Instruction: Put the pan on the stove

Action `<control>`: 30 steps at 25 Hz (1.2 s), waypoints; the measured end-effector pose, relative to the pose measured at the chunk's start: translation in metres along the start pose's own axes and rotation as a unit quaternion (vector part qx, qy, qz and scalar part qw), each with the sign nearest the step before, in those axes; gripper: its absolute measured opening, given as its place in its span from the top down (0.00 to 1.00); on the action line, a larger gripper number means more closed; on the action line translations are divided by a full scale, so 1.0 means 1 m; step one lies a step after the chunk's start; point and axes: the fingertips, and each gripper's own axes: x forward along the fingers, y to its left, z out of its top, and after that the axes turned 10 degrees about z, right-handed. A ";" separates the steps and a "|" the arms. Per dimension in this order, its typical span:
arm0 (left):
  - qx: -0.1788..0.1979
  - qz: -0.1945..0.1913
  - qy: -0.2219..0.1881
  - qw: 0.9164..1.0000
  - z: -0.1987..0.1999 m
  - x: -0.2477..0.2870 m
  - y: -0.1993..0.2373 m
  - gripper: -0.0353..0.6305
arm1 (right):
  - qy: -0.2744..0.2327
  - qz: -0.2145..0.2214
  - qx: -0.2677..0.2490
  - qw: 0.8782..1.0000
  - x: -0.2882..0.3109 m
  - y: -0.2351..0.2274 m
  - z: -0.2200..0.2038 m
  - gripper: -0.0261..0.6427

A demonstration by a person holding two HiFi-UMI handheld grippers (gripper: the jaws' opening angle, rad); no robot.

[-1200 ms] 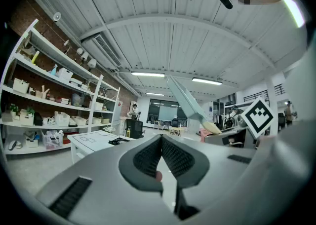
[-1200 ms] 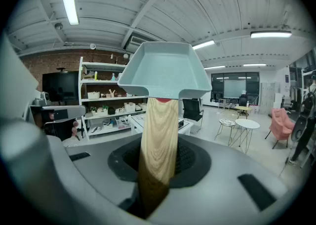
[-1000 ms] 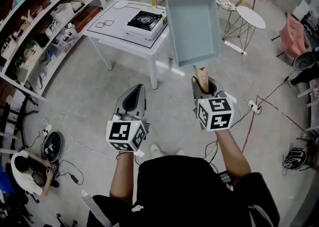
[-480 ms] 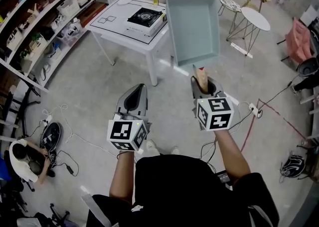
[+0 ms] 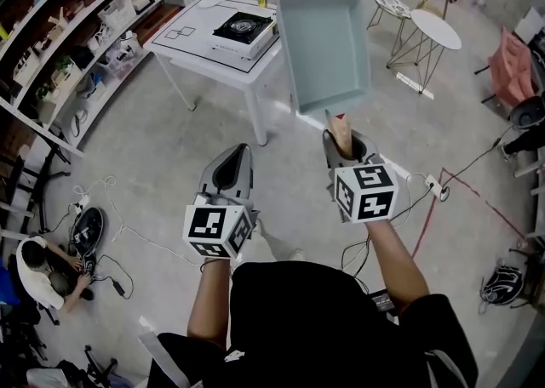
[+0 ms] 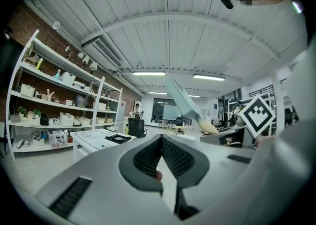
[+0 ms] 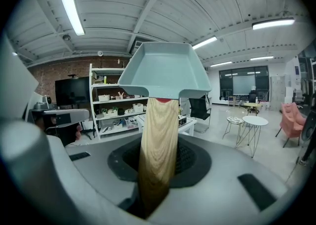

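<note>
Right gripper (image 5: 342, 141) clamps the wooden handle (image 7: 158, 145) of the pale blue square pan (image 5: 325, 50), holding it in the air. Left gripper (image 5: 237, 155) is closed and empty. Well ahead, a black portable stove (image 5: 244, 27) sits on a white table (image 5: 209, 56).

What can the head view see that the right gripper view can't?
Only the head view: the marker cube on the right gripper, the forearm behind it, and a person sitting on the floor. Only the right gripper view: the ceiling lights. Both: that gripper shut on the wooden handle of the pale blue pan, and the white table with the stove.
</note>
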 end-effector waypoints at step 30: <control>-0.014 -0.019 0.001 1.000 0.036 0.168 0.159 0.93 | 0.005 -0.009 -0.004 1.000 0.219 -0.016 0.082 0.84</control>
